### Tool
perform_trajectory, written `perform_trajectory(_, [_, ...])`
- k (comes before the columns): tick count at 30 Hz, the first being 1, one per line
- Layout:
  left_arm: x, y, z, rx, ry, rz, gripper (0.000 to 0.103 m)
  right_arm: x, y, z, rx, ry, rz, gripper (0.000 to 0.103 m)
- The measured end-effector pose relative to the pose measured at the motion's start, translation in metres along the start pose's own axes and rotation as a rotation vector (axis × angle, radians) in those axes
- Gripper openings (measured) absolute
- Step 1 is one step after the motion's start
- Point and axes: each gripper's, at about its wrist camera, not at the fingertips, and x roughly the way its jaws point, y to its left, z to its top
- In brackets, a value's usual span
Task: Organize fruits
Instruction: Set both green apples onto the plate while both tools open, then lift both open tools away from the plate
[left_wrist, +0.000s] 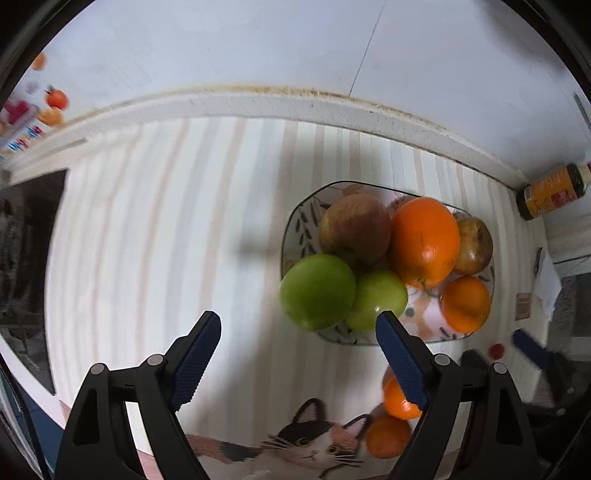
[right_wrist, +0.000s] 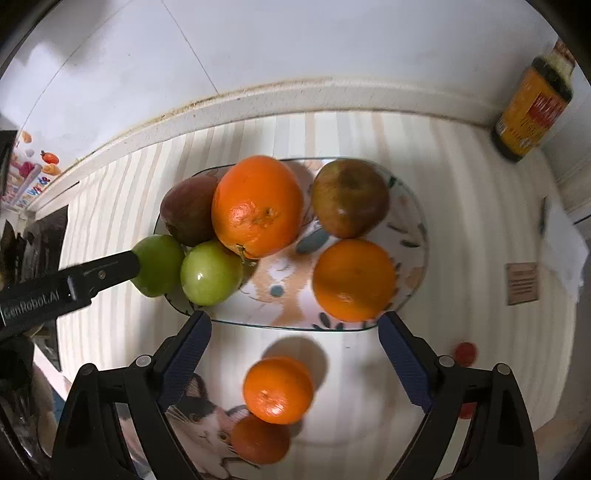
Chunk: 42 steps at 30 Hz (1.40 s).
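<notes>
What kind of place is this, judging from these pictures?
Probably a home kitchen counter: a plate of fruit sits on a striped mat, a sauce bottle stands in the corner against the white wall, and fruit-shaped magnets show at the left edge.

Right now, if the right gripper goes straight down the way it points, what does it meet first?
Most likely the small orange lying loose on the striped mat, just short of the plate. It sits between the open right gripper fingers; depth is hard to judge.
</notes>
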Motion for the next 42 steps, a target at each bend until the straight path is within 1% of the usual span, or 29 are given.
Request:
perform_trajectory(2, [-0.011, -0.001, -0.014, 0.012, -0.038, 0.026, 0.086, -0.008, -0.002, -0.006, -0.014, -0.018, -0.018, 0.095])
perform_trajectory(5, [-0.028, -0.003, -0.033, 0.014, -0.084, 0.036, 0.086, -0.023, -0.008, -0.017, -0.02, -0.043, -0.028, 0.095])
perform_trajectory(14, [-0.089, -0.014, -0.074, 0.024, -0.22, 0.041, 0.086, -0.078, -0.021, -0.053, -0.037, -0.13, -0.04, 0.095])
perform_trajectory(18, [-0.116, -0.019, -0.09, 0.034, -0.279, 0.049, 0.086, -0.11, -0.027, -0.07, -0.027, -0.177, -0.043, 0.095])
perform_trajectory(26, [-0.169, -0.032, -0.118, 0.071, -0.376, 0.032, 0.086, -0.174, -0.03, -0.103, -0.025, -0.279, -0.042, 0.095])
perform_trajectory(30, [-0.187, -0.039, -0.13, 0.096, -0.398, 0.012, 0.086, -0.207, -0.029, -0.118, -0.032, -0.334, -0.052, 0.095])
perform_trajectory(33, [-0.197, -0.042, -0.138, 0.11, -0.408, -0.003, 0.086, -0.223, -0.029, -0.125, -0.03, -0.359, -0.05, 0.095])
perform_trajectory(39, [-0.206, -0.047, -0.149, 0.126, -0.417, -0.011, 0.086, -0.243, -0.026, -0.137, -0.034, -0.389, -0.035, 0.095])
perform_trajectory(42, [-0.206, -0.052, -0.153, 0.137, -0.415, -0.016, 0.086, -0.246, -0.027, -0.139, -0.026, -0.395, -0.028, 0.095])
